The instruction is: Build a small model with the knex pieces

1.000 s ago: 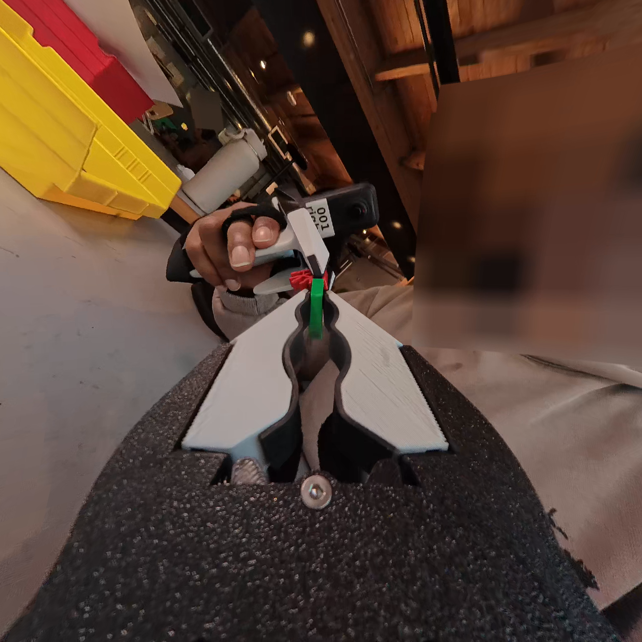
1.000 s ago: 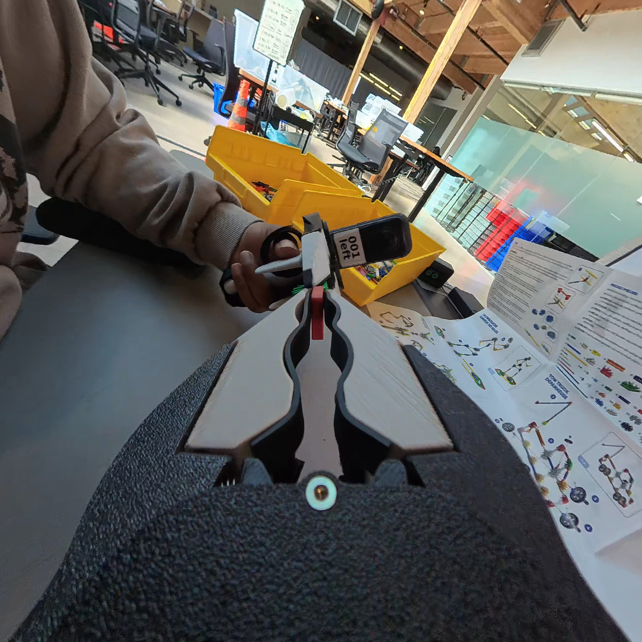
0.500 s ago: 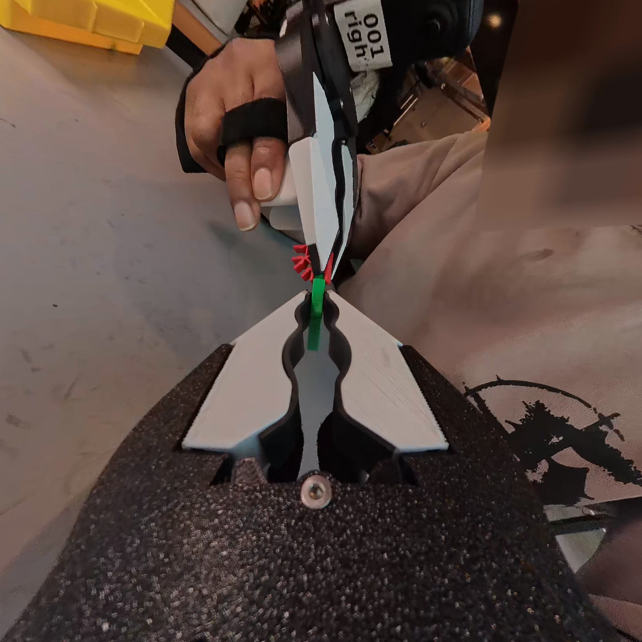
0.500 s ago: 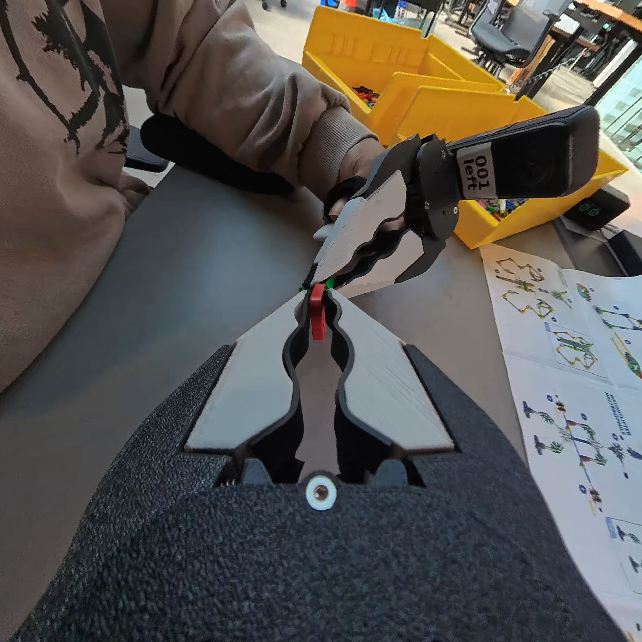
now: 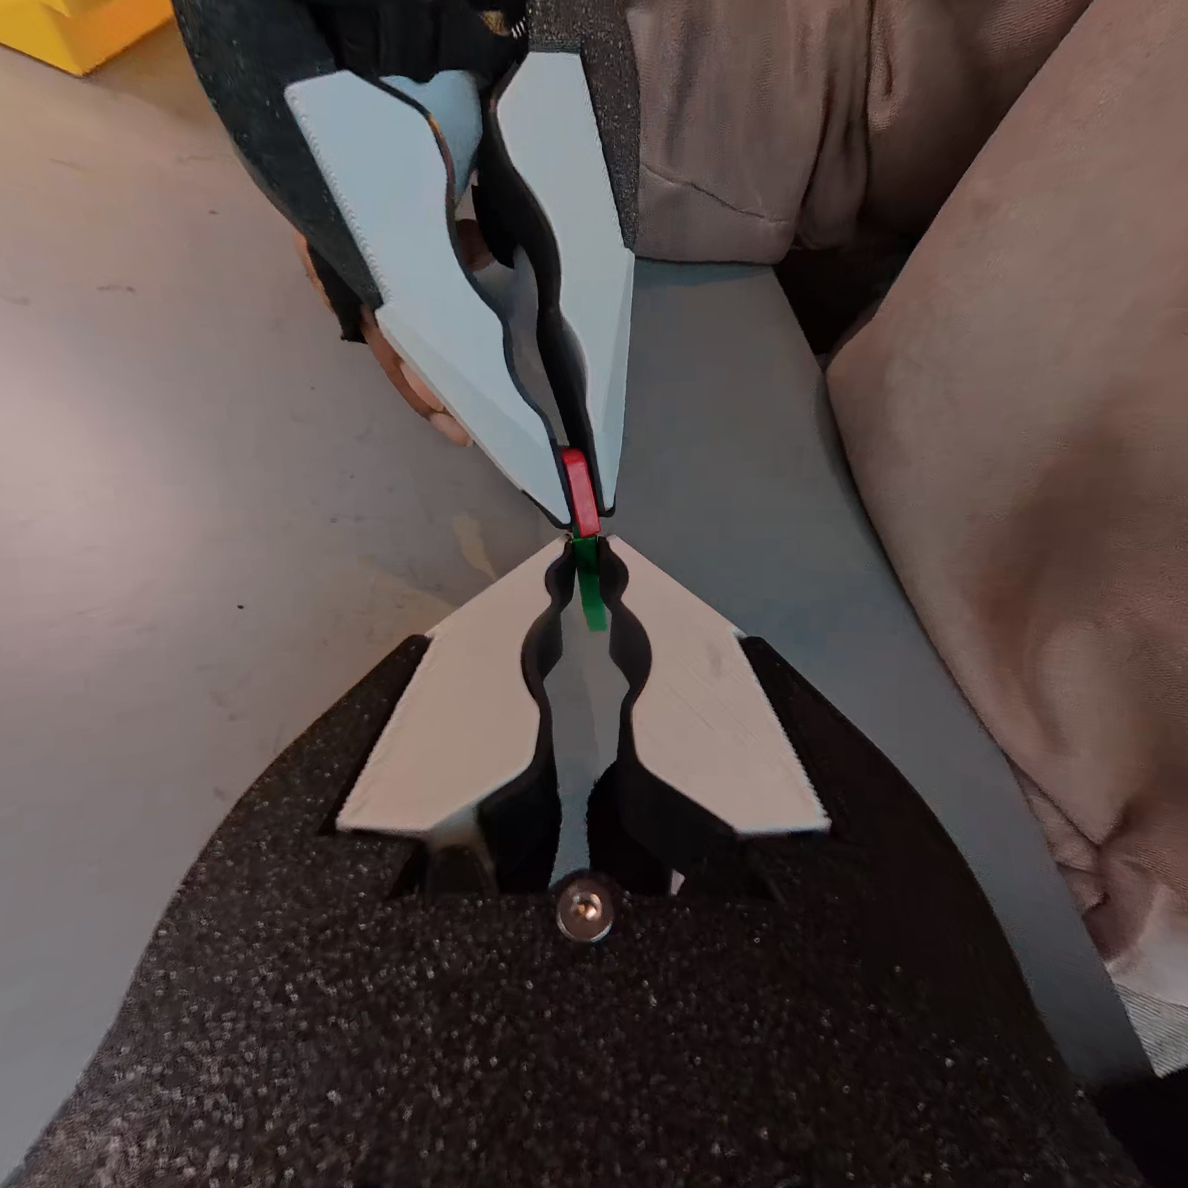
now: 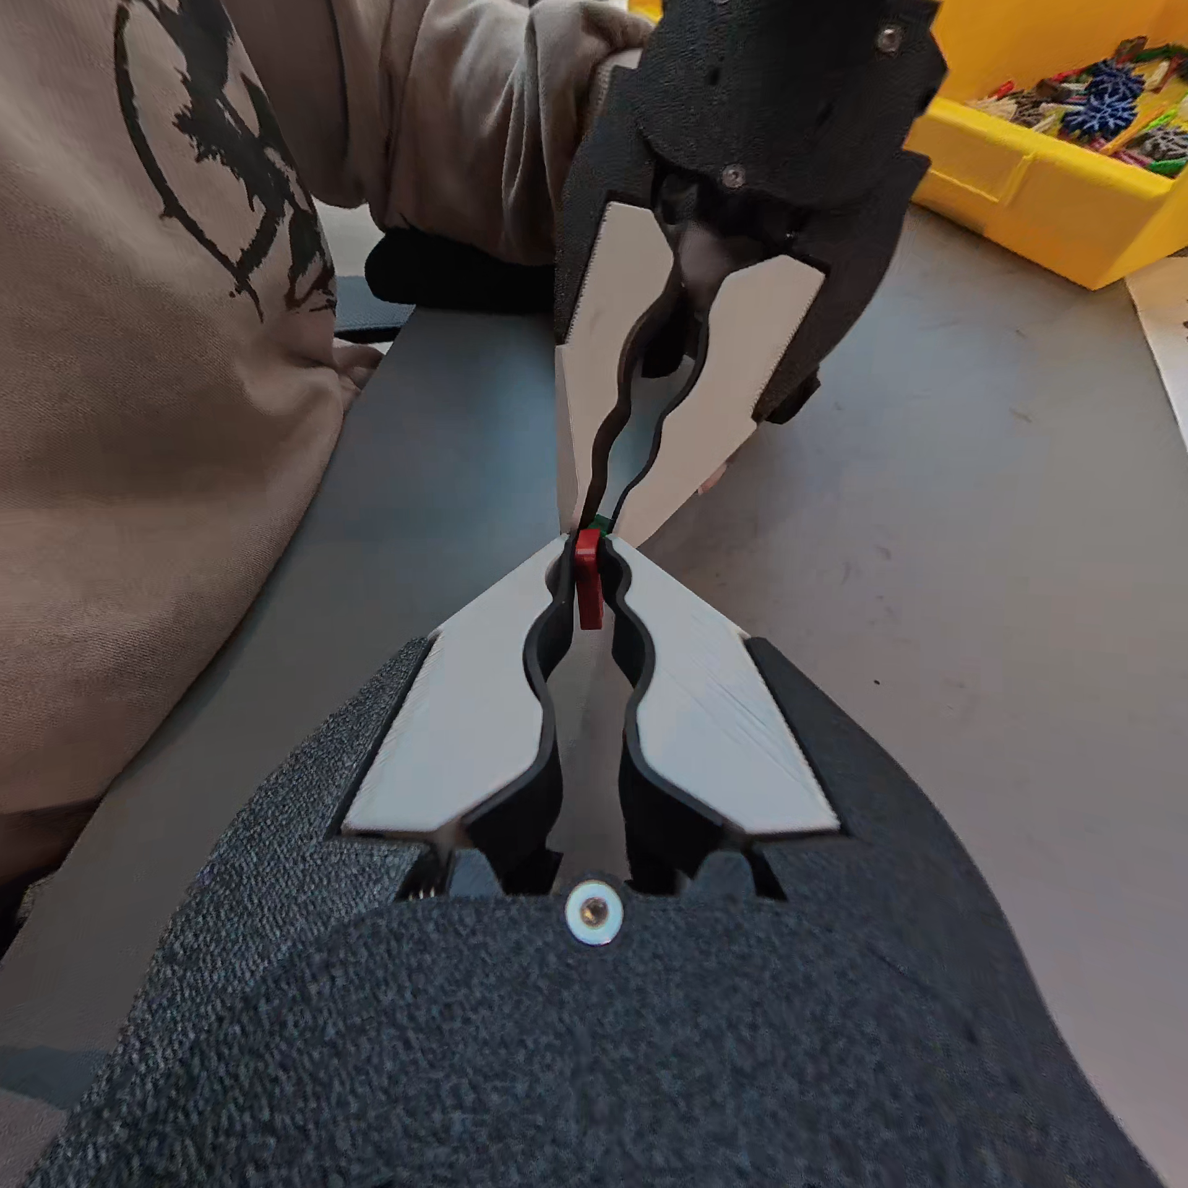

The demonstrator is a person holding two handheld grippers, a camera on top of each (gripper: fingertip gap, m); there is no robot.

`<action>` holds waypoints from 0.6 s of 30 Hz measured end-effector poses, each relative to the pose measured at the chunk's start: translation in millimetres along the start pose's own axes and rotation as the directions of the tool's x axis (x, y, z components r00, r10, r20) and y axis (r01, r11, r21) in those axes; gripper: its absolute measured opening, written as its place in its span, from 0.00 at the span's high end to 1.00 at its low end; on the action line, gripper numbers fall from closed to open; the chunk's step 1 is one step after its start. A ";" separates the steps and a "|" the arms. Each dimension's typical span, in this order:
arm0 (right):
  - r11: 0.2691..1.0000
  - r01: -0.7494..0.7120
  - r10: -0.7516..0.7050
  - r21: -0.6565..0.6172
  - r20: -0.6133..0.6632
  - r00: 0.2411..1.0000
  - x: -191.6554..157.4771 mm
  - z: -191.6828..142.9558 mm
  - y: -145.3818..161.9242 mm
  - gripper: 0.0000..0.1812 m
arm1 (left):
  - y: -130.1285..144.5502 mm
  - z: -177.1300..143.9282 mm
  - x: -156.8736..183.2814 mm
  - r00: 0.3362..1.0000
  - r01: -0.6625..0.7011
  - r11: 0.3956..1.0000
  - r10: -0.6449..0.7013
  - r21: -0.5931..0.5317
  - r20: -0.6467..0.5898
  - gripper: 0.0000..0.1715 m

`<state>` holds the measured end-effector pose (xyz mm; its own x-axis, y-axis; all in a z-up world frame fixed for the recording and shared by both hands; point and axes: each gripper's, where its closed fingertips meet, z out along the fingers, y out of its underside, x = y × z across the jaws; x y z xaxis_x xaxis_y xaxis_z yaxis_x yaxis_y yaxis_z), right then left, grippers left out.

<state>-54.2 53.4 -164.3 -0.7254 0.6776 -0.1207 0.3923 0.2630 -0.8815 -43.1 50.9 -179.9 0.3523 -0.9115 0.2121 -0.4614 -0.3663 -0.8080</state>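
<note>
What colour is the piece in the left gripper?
Green, clearest in the left wrist view.

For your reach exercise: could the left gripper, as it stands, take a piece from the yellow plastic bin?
Probably not: the left gripper is shut on a green plastic rod, and the yellow plastic bin lies behind it.

Left hand-held gripper (image 5: 584,543): two pale grey wedge-shaped fingers (image 5: 476,701) with wavy black inner linings and serrated outer edges, set in a speckled black textured housing with one silver screw (image 5: 584,913) on the midline. Right hand-held gripper (image 6: 586,546): identical build, with its own washer-backed screw (image 6: 594,911). Operator wears a beige sweatshirt (image 6: 161,386) bearing a black graphic print (image 6: 225,167).
</note>
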 end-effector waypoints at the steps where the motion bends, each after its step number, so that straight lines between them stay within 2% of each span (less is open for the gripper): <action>1: 0.999 -0.028 0.028 0.017 0.000 1.000 2.8 -3.4 -1.3 0.97 | -3.0 -1.0 -4.0 0.998 -0.029 1.000 0.028 0.012 0.047 0.97; 4: 0.994 -0.101 0.102 0.046 -0.009 0.995 12.1 -11.1 -1.7 0.97 | -8.4 -2.7 -16.6 0.975 -0.113 0.994 0.109 0.011 0.195 0.97; 8: 0.985 -0.148 0.153 0.088 -0.042 0.987 22.9 -17.8 -4.7 0.97 | -13.2 -7.7 -30.0 0.910 -0.215 0.976 0.213 -0.034 0.357 0.97; 11: 0.958 -0.241 0.246 0.155 -0.014 0.969 27.0 -25.4 -11.4 0.97 | -21.6 -13.7 -36.3 0.819 -0.316 0.944 0.321 -0.093 0.475 0.97; 15: 0.894 -0.346 0.334 0.285 0.090 0.938 25.6 -35.7 -31.9 0.97 | -41.1 -29.2 -36.1 0.600 -0.506 0.838 0.514 -0.206 0.613 0.97; 16: 0.876 -0.366 0.346 0.315 0.119 0.931 24.8 -36.3 -36.5 0.97 | -44.5 -32.8 -34.5 0.577 -0.531 0.824 0.523 -0.198 0.627 0.97; 18: 0.837 -0.416 0.378 0.356 0.175 0.909 24.9 -34.6 -41.6 0.97 | -47.7 -38.2 -30.8 0.590 -0.553 0.822 0.503 -0.139 0.632 0.96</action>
<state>-68.9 83.1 -114.8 -0.6102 0.5954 -0.5225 0.4284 -0.3068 -0.8499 -63.1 89.3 -126.9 0.4899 -0.6039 -0.6287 -0.6868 0.1768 -0.7050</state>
